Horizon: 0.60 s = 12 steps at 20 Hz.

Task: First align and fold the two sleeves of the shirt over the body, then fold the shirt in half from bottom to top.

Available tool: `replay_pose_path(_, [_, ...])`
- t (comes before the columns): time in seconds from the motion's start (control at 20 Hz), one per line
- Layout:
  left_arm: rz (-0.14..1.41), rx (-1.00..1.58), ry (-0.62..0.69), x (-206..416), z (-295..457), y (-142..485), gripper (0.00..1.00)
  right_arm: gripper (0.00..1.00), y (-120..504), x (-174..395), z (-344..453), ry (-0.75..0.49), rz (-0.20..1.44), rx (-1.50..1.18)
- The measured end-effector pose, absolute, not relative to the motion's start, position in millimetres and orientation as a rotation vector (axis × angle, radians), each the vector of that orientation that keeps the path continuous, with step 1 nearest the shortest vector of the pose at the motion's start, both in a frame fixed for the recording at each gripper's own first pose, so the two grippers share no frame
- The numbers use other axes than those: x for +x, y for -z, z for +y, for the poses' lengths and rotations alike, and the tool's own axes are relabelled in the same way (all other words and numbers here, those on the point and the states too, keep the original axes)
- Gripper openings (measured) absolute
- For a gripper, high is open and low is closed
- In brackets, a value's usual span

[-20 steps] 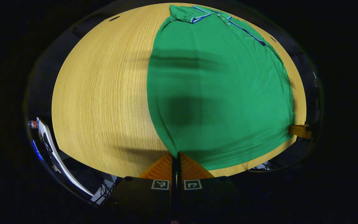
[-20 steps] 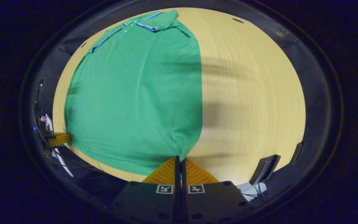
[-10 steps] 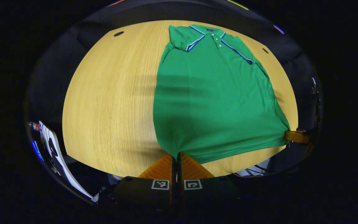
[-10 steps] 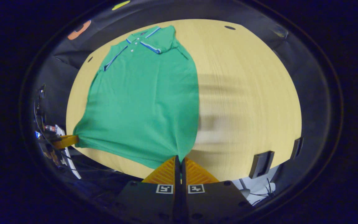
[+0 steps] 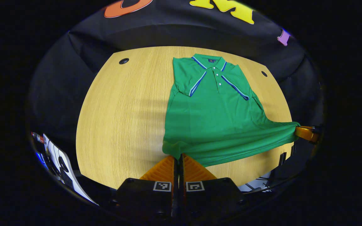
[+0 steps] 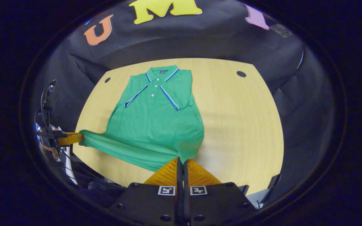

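In the left gripper view, the green polo shirt [image 5: 214, 119] lies collar-far on the wooden worktop [image 5: 121, 116], both sleeves folded over its body. The left gripper [image 5: 178, 157] is pressed together on the hem's near corner, lifted off the wood. At the right edge, the right gripper [image 5: 305, 133] pinches the other hem corner, and the hem stretches between them.

In the right gripper view, the right gripper [image 6: 182, 161] pinches its hem corner of the polo shirt [image 6: 156, 122] above the worktop [image 6: 240, 125]. The left gripper [image 6: 69, 138] holds the opposite corner at the left edge.
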State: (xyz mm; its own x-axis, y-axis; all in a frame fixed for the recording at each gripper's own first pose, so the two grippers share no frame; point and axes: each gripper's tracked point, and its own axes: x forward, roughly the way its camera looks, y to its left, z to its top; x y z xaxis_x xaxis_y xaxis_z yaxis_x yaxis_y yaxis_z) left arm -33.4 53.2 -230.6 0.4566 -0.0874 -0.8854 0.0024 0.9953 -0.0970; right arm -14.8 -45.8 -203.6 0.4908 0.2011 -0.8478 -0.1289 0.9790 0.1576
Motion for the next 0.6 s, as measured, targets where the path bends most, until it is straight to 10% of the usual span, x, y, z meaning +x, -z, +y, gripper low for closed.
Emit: replay_pose_path(0.6, [0.905, -0.032, 0.049, 101, 70, 213, 0.03, 0.02, 190, 110, -26, -0.154, 0.875, 0.081])
